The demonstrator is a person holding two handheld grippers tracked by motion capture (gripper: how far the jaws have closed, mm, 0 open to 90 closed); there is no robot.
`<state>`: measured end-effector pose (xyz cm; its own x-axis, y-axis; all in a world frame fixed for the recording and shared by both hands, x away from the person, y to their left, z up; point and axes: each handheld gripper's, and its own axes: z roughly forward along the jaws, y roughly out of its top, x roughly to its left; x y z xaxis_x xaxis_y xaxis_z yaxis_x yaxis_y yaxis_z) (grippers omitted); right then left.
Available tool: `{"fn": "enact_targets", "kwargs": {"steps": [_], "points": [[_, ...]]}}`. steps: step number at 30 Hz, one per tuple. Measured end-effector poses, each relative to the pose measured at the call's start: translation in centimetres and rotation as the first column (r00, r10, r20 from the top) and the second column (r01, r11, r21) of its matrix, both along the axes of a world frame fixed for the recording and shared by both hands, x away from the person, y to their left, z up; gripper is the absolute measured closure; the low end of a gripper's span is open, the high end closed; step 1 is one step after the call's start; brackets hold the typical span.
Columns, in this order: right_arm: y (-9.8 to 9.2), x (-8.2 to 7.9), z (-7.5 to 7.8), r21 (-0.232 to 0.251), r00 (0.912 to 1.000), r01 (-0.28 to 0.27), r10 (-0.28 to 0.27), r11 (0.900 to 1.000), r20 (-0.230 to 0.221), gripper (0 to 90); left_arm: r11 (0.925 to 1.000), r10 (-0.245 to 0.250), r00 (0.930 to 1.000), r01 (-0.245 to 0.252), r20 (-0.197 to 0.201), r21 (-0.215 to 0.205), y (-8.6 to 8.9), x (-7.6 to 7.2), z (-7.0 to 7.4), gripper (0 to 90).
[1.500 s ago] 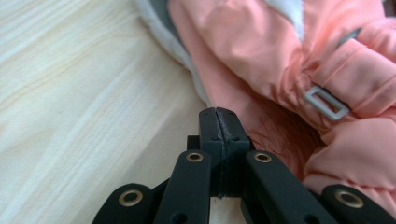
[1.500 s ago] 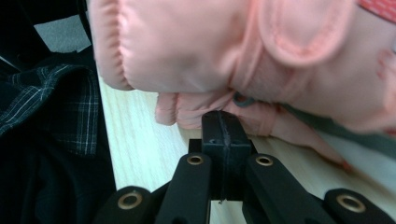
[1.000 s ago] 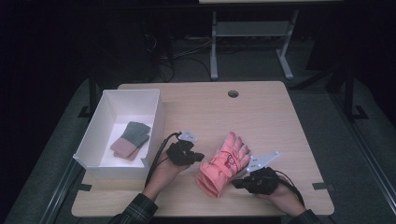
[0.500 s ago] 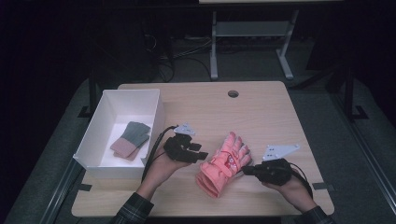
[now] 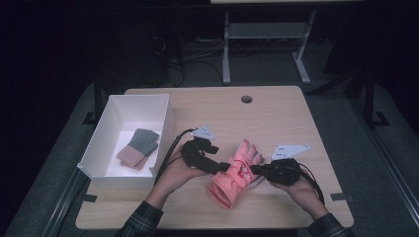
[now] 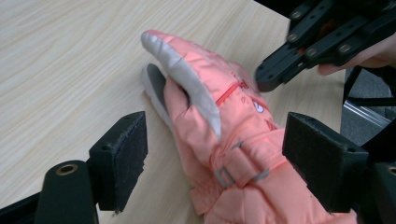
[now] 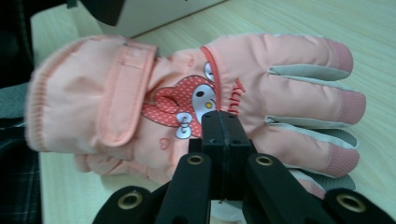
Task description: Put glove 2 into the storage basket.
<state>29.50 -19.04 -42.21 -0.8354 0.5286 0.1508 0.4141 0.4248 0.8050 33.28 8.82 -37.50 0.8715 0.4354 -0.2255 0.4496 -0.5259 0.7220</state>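
tongs part over pink glove

left gripper (image 6: 212, 172) had just been opening, its jaws standing clear either side of the pink glove (image 5: 236, 174) on the table (image 5: 296, 118), likely releasing it. right gripper (image 7: 223, 128) stayed clenched, seemingly pinning the glove's edge.

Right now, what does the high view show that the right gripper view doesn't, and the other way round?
High view: the white box's inside with a green-and-tan glove, both forearms, and the open left gripper beside the pink glove's cuff. Right gripper view: the glove's cartoon patch and strap up close. Both: the pink glove on the table and the shut right gripper.
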Motion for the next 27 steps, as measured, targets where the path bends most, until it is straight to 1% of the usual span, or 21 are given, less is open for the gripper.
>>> {"fn": "enact_targets", "kwargs": {"steps": [1,3,6,7,8,11,14,15,16,17,18,22,25,27], "points": [[0.1,0.2,-0.2,-0.013,1.0,0.003,-0.003,1.0,0.002,90.0,0.9999,-0.009,1.0,0.009,0.0,0.008,-0.2,0.1,0.0,21.3],[0.4,0.4,-0.7,-0.02,0.9999,0.004,-0.004,1.0,-0.014,90.0,0.9999,-0.013,0.9999,0.013,-0.003,0.009,-0.6,0.3,-0.2,20.5],[0.8,0.4,-1.4,-0.06,0.9998,0.004,-0.005,0.998,-0.02,90.0,0.9998,-0.015,0.9998,0.016,-0.01,0.015,-1.1,0.6,-0.5,20.1],[0.9,0.4,-1.6,-0.066,0.9997,0.006,-0.008,0.998,-0.023,90.0,0.9995,-0.02,0.9997,0.02,-0.011,0.024,-1.3,0.6,-0.6,19.7],[1.0,0.4,-1.8,-0.065,0.9996,0.009,-0.011,0.998,-0.027,90.0,0.9997,-0.018,0.9998,0.018,-0.013,0.018,-1.5,0.6,-0.7,19.5],[1.3,0.4,-2.2,-0.08,0.9993,0.011,-0.014,0.997,-0.035,90.0,0.9994,-0.022,0.9996,0.022,-0.02,0.026,-2.1,0.7,-1.0,18.7],[1.5,0.4,-2.6,-0.097,0.9989,0.012,-0.016,0.995,-0.044,90.0,0.9988,-0.031,0.9991,0.032,-0.029,0.036,-2.9,0.9,-1.6,18.1],[1.6,0.4,-2.7,-0.099,0.9984,0.015,-0.02,0.995,-0.052,90.0,0.9981,-0.039,0.9986,0.041,-0.035,0.046,-3.2,1.0,-1.9,18.1],[1.6,0.3,-2.7,-0.104,0.9986,0.016,-0.021,0.994,-0.049,90.0,0.9972,-0.046,0.998,0.048,-0.044,0.057,-3.6,1.0,-2.2,17.9],[1.6,0.3,-2.7,-0.104,0.9986,0.016,-0.021,0.994,-0.049,90.0,0.9972,-0.046,0.998,0.048,-0.044,0.057,-3.6,1.0,-2.2,17.4],[1.7,0.3,-2.9,-0.108,0.9984,0.018,-0.024,0.994,-0.051,90.0,0.9965,-0.052,0.9973,0.055,-0.052,0.063,-4.0,1.1,-2.8,17.4],[1.8,0.4,-3.1,-0.115,0.999,0.016,-0.021,0.993,-0.041,90.0,0.9936,-0.054,0.9958,0.061,-0.074,0.096,-4.7,1.5,-3.9,16.5],[1.9,0.2,-3.2,-0.118,0.9985,0.023,-0.028,0.993,-0.046,90.0,0.9919,-0.058,0.9919,0.07,-0.113,0.106,-5.0,1.6,-4.9,16.4],[1.9,0.1,-3.4,-0.116,0.9988,0.024,-0.028,0.993,-0.039,90.0,0.9927,-0.047,0.989,0.062,-0.14,0.104,-5.1,1.7,-5.7,15.6]]}}
